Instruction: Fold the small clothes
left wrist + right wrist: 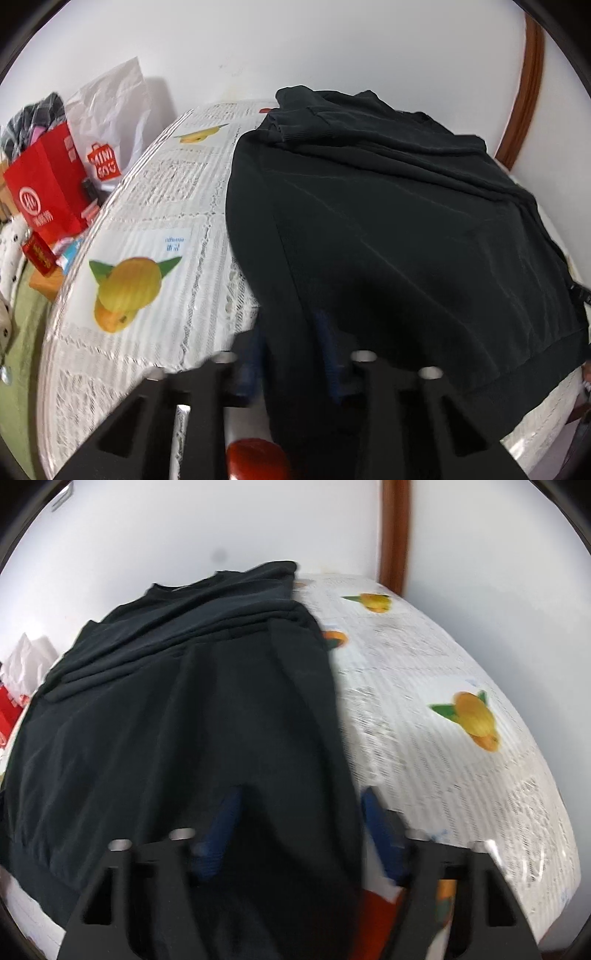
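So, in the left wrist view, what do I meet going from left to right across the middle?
Red paper bag → white Miniso bag → lemon print on the tablecloth → dark garment → brown wooden frame.

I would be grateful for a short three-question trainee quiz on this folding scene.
1. True or false: the dark garment lies on a tablecloth printed with yellow fruit.
2. The red bag stands: A) on the garment; B) beyond the table's edge, left in the left wrist view; C) between the right gripper's jaws.
3. Fill in: the left gripper is shut on the ____.

Key: 1 true. 2 B. 3 garment; its near hem runs between the blue pads. The right gripper has cloth between its jaws too, though a firm pinch there cannot be told.
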Available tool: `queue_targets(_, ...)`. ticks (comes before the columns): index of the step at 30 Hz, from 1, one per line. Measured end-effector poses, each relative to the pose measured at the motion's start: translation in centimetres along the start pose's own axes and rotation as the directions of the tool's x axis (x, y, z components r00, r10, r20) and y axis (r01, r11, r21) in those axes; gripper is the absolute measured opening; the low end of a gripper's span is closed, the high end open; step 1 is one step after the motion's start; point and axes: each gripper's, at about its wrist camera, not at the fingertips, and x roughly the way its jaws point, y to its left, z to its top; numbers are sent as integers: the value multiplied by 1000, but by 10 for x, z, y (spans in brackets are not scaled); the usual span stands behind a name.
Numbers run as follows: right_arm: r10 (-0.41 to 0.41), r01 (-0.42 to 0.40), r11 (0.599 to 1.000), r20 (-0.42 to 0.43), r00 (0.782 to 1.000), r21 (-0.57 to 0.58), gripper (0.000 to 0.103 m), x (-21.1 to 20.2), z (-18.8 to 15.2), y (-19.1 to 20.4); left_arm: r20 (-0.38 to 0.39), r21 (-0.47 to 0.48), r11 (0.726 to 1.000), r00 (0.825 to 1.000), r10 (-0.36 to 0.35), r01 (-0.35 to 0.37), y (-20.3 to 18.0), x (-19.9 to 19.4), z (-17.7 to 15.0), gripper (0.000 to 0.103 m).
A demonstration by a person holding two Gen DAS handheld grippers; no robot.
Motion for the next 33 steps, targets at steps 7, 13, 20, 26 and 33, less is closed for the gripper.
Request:
queue_targets(7,56,-55,998,31,998,-19,10,-21,-12,-2,1,14,999,999,-42,42,8,-26,-11,8)
queue_targets(13,147,-146,989,93,985,-16,10,-79,-31,-24,53,4,987,985,-163,163,22,-77,-20,8)
queue_targets(20,173,-176,984,190,966,-4,10,-127,-34,-31,184,0,970,954,-238,242,24,-125,-12,8)
queue_targets(26,217,-242,968,259,941,69,10,-141,-3,-42,285,21,981,940,-190,192,16,-135,14,8)
queue_targets(33,212,-247,965,304,929,82,10,-130,52,-31,325,-31,993,941,-95,111,7,-112,60,8)
